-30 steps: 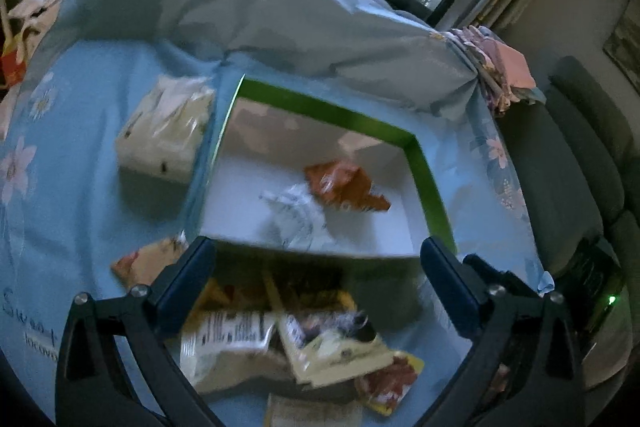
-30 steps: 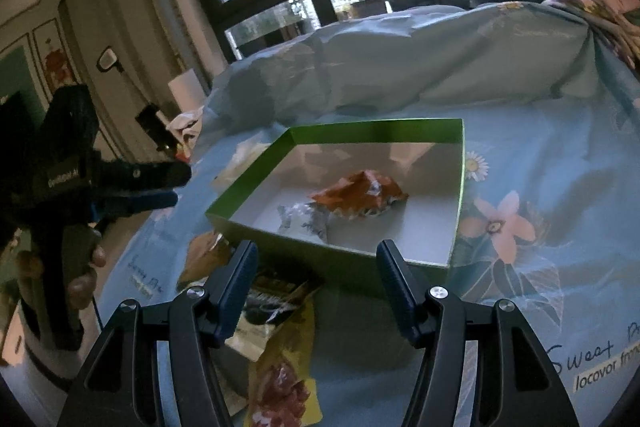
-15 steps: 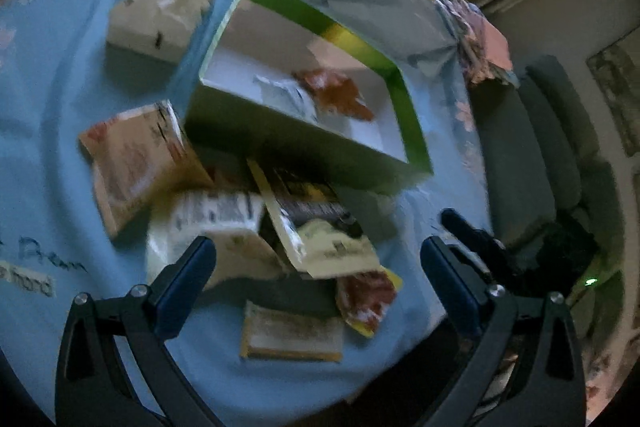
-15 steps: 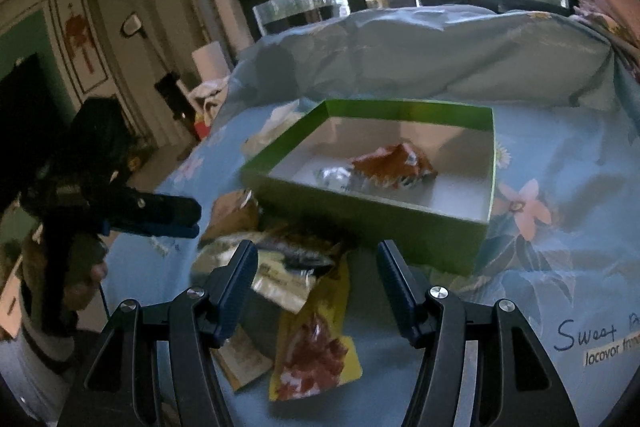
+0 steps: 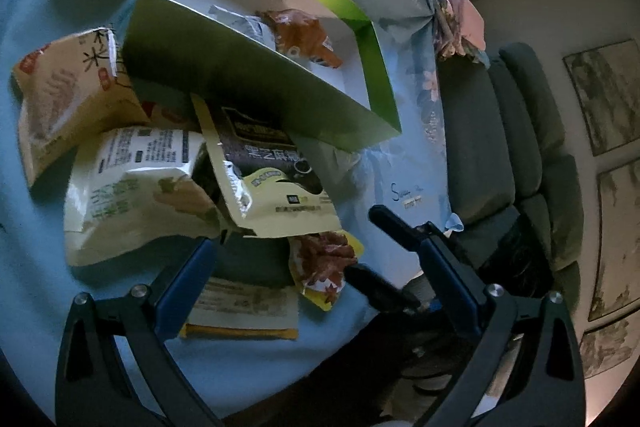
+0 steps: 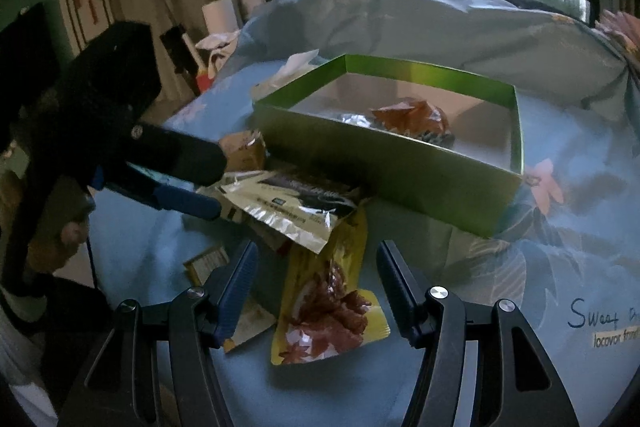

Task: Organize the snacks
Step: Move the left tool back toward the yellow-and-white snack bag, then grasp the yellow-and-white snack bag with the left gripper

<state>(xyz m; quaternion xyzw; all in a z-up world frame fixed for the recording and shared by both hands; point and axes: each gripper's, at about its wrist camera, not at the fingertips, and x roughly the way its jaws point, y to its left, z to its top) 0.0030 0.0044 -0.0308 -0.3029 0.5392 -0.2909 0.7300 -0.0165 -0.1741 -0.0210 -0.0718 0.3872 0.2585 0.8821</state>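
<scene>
The snack packets [image 5: 256,179] lie heaped on the blue flowered cloth [image 6: 560,267] near the bench's front edge, touching the near wall of the green box [image 6: 384,171]. An orange packet [image 6: 412,119] and a silvery one lie inside the box. The right claw [image 6: 316,279] hangs open above a yellow packet [image 6: 332,299]. The left claw [image 5: 316,259] is open too, empty, over the heap.

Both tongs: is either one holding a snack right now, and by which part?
Nothing is held. The left tongs and the right tongs are both open above the loose packets, the right ones over the yellow snack packet, pads not pressing it.
</scene>
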